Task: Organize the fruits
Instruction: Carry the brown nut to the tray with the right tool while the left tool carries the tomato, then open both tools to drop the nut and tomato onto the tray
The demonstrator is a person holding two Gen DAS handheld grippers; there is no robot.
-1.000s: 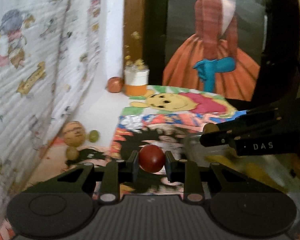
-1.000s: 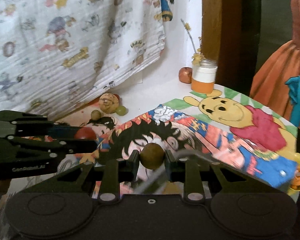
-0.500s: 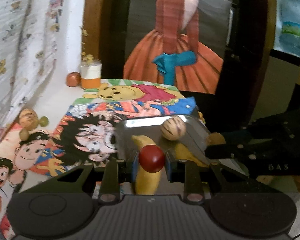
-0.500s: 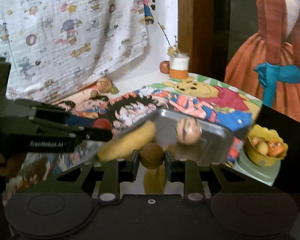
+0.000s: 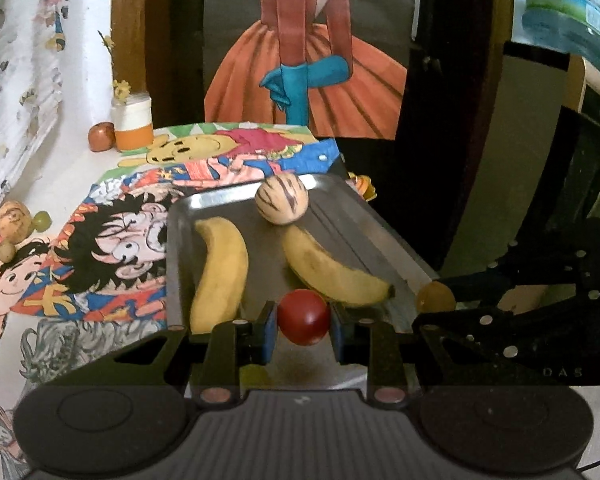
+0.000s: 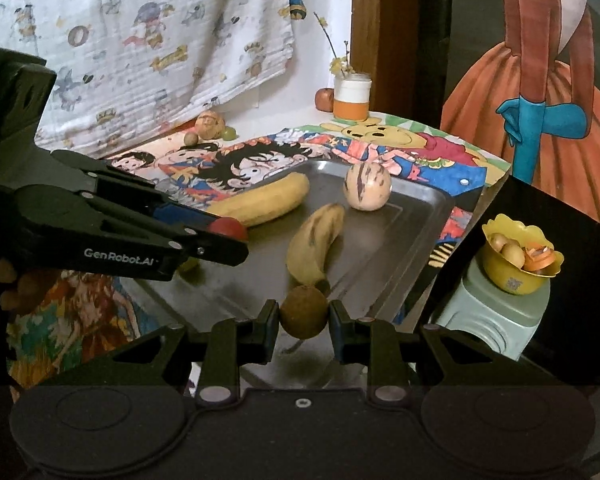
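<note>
On the metal tray (image 6: 428, 216) in front of me, two bananas (image 6: 314, 246) and a striped round fruit (image 6: 367, 186) take the middle and the far part, so the bare floor is only along its near edge and its right side. My left gripper (image 6: 220, 240) reaches over the near left corner of the tray and closes that side for my right gripper (image 6: 303, 317). Behind the tray, the table (image 5: 80, 168) is bare up to a jar (image 6: 351, 98) at the wall.
</note>
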